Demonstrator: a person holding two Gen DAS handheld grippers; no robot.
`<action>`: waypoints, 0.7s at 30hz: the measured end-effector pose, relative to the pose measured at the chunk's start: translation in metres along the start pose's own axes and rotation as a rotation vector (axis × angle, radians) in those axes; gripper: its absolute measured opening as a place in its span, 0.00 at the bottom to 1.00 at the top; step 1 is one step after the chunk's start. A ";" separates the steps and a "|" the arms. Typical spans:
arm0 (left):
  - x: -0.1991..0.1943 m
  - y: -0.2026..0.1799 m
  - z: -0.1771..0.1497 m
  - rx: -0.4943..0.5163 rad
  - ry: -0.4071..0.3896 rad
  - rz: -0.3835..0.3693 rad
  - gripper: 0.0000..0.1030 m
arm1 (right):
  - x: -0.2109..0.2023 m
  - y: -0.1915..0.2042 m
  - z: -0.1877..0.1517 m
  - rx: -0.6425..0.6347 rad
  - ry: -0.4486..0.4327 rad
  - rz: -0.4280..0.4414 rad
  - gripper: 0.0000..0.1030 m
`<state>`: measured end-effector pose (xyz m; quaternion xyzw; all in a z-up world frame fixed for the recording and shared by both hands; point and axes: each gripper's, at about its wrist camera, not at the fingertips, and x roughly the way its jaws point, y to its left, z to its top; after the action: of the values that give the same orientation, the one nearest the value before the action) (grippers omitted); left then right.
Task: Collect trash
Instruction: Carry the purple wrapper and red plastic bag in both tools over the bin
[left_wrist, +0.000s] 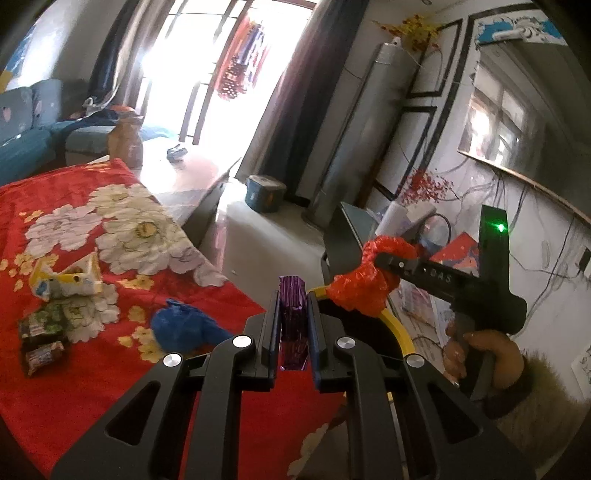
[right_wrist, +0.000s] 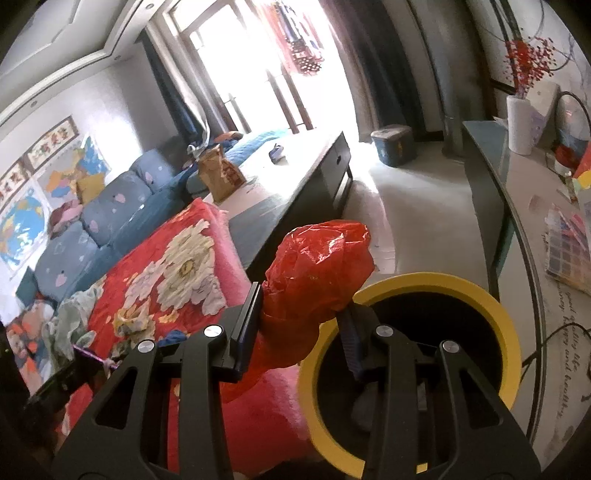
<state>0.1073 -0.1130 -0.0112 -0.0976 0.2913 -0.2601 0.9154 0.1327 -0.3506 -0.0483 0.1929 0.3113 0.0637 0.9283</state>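
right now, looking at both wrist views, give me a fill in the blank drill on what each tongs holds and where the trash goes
1. The left tongs are shut on a shiny ____ foil wrapper.
2. The right tongs grip a crumpled ____ plastic bag.
3. The black bin has a ____ rim.
4. The crumpled blue plastic bag lies on the red ____ blanket.

Missing words: purple; red; yellow; floral

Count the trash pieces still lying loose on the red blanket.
4, in the left wrist view: a yellow-white carton, a green wrapper below it, a small dark wrapper nearest the blanket edge, and a blue crumpled bag. The grippers may hide more.
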 end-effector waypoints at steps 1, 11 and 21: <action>0.002 -0.003 -0.001 0.005 0.004 -0.004 0.13 | 0.000 -0.003 0.000 0.007 -0.002 -0.004 0.31; 0.022 -0.029 -0.009 0.053 0.046 -0.045 0.13 | -0.003 -0.024 0.002 0.052 -0.020 -0.037 0.31; 0.040 -0.046 -0.013 0.087 0.068 -0.081 0.13 | -0.005 -0.047 0.001 0.085 -0.038 -0.083 0.32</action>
<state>0.1081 -0.1735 -0.0252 -0.0606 0.3067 -0.3123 0.8970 0.1293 -0.3951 -0.0633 0.2202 0.3039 0.0085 0.9269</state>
